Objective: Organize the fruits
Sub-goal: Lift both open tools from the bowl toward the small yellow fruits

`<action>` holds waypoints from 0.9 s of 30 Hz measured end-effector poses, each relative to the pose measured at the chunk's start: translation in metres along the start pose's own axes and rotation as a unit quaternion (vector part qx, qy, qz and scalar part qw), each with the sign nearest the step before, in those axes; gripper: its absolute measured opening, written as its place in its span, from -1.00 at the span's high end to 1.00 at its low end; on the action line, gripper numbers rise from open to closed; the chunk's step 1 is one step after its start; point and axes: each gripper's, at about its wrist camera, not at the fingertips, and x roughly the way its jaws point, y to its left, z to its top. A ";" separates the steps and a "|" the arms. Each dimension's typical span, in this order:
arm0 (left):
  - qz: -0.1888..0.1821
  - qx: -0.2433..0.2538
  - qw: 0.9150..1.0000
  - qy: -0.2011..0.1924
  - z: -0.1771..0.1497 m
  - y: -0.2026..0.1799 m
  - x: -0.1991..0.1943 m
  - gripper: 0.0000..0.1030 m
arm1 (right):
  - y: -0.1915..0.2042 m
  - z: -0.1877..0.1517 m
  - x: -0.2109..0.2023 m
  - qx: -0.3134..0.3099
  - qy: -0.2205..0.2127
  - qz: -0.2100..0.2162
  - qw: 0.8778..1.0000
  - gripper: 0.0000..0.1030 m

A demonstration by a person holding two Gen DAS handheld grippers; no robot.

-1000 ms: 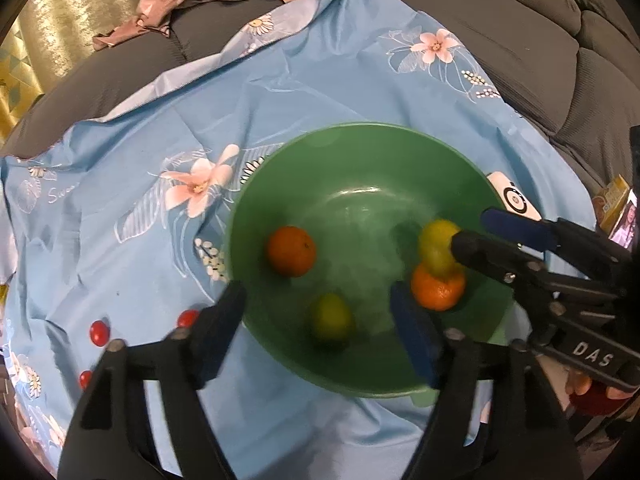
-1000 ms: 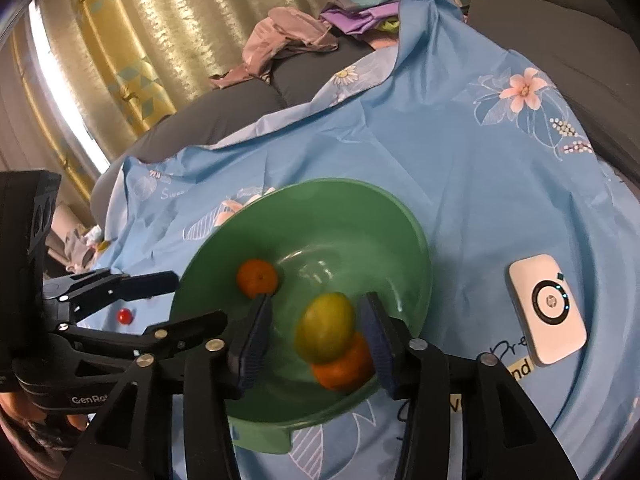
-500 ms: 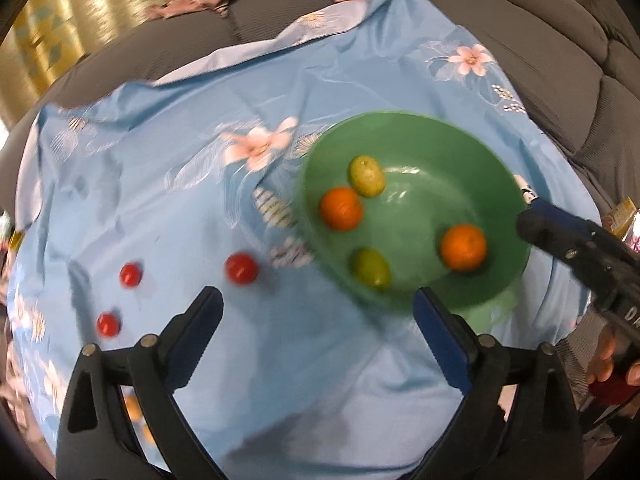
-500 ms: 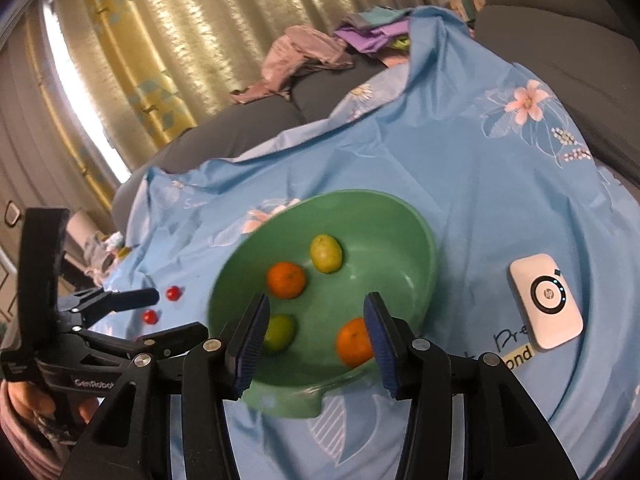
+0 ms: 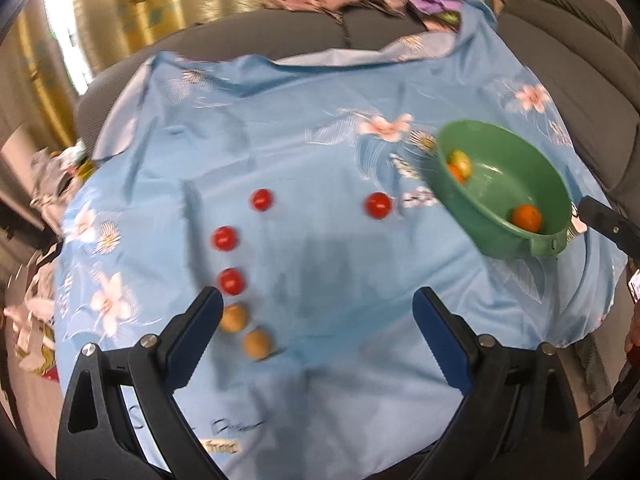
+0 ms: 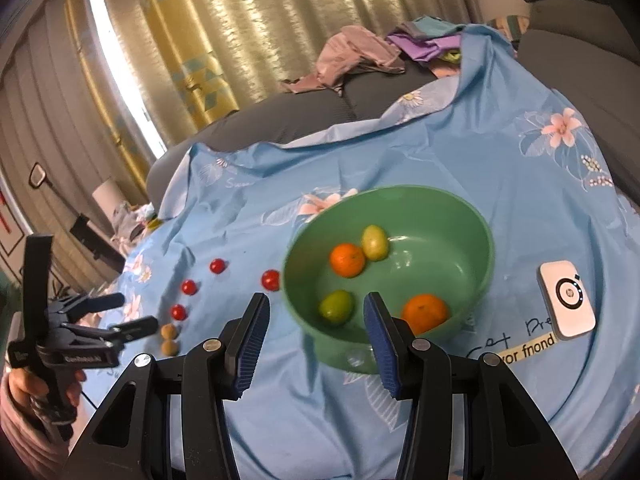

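Fruits in the bowl: two oranges (image 6: pixel 347 259) (image 6: pixel 425 312), a yellow-green fruit (image 6: pixel 375 242) and a green fruit (image 6: pixel 336 306) are lying inside the green bowl (image 6: pixel 476 240); the yellow-green one is touching the farther orange.
Green bowl: it is sitting on the blue flowered cloth (image 6: pixel 460 152), its small handle tab facing the right wrist camera.
Fruits outside the bowl: four small red fruits (image 5: pixel 378 206) (image 5: pixel 262 199) (image 5: pixel 225 238) (image 5: pixel 231 281) and two small tan fruits (image 5: pixel 234 318) (image 5: pixel 258 344) are lying on the cloth, well apart from the bowl except the nearest red one, which is sitting near its wall.
Left gripper (image 5: pixel 316 340): its fingers are standing wide apart with nothing between them, hanging over bare cloth; the left finger's tip is showing just beside the tan fruits and the nearest red one.
Right gripper (image 6: pixel 314 344): its fingers are standing partly apart, gripping nothing, hanging at the near side of the bowl; the green fruit is showing in the gap beyond them.
Person's hand (image 6: pixel 24 396): it is holding the left gripper's handle at the left edge of the right wrist view.
White device (image 6: pixel 566 300): it is lying on the cloth to the right of the bowl, beside handwritten labels.
Clothes (image 6: pixel 352 60): they are piled on the grey sofa (image 6: pixel 304 116) behind the cloth.
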 end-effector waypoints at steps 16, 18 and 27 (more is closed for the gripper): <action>-0.016 -0.051 0.999 0.000 -0.067 0.067 -0.001 -0.56 | 0.082 -0.022 0.048 -0.073 0.074 0.058 0.993 0.04; -0.024 -0.052 0.998 0.007 -0.067 0.068 0.007 -0.48 | 0.090 -0.026 0.055 -0.082 0.084 0.063 0.991 0.04; -0.057 -0.022 0.997 0.040 -0.049 0.051 0.050 -0.14 | 0.098 -0.030 0.069 -0.092 0.109 0.063 0.988 0.04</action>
